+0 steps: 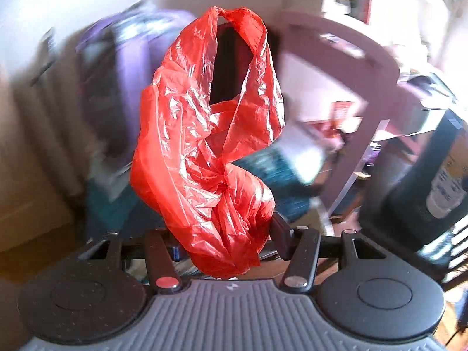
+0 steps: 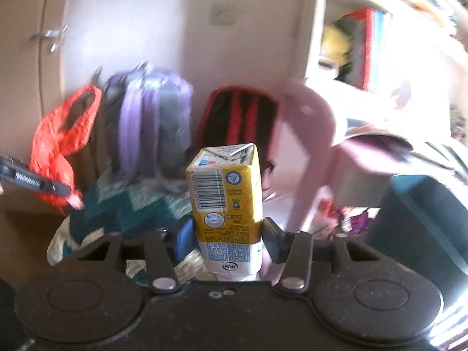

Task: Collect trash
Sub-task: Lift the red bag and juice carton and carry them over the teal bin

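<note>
The left gripper (image 1: 226,234) is raised off the floor and faces a blurred room, its two fingers closed narrowly on the bunched lower end of a red plastic bag (image 1: 204,134). The bag stands up and away from the fingers, crumpled, with its handle loop open at the top. Behind it are a purple backpack (image 1: 125,67), a pink chair (image 1: 365,87) and a dark bin (image 1: 409,193) at the right. The right gripper (image 2: 226,242) is held level, pointing toward the same wall, and its fingers clamp the lower part of a yellow drink carton (image 2: 225,201) from both sides. The carton stands upright between them, its folded top dented and its barcode facing the camera. In the right wrist view the left gripper (image 2: 64,190) reaches in from the left edge with the red plastic bag (image 2: 61,143) hanging at its tip, in front of the purple backpack (image 2: 152,128). A black and red backpack (image 2: 237,117) leans against the wall behind the carton, and a teal patterned blanket (image 2: 131,207) lies below.
</note>
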